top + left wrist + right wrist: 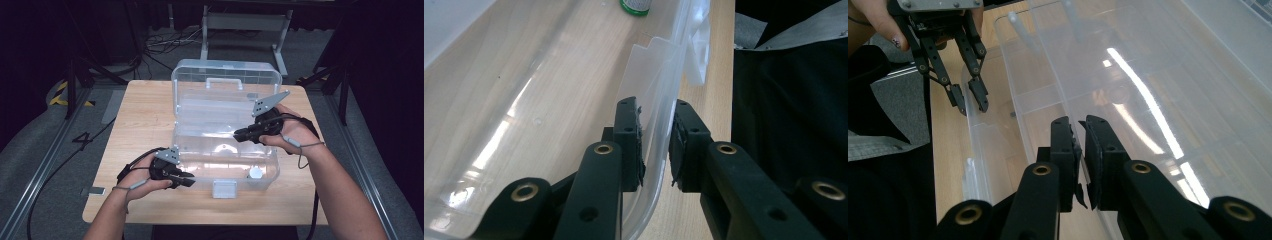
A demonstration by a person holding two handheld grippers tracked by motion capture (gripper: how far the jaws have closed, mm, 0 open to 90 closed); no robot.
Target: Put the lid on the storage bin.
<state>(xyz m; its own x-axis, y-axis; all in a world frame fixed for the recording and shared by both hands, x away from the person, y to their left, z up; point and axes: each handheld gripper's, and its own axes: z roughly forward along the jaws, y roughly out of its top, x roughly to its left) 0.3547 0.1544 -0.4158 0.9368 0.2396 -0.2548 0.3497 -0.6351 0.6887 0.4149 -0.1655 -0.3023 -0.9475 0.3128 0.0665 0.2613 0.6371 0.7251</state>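
Right, the clear plastic box [225, 145] is sitting in the middle of the wooden table [135, 115], its lid [225, 80] standing open at the far side. The left gripper [186, 179] is working at the near left corner, and in the left gripper view its jaws are straddling the near wall [659, 115], one inside the box, one outside, pads pressing on the plastic. The right gripper [239, 134] is reaching in from the right, and in the right gripper view its jaws are clenching a thin clear edge [1068, 105] of the box. A small green-capped bottle [635, 6] is lying inside, and a white latch [224, 188] is hanging at the near front.
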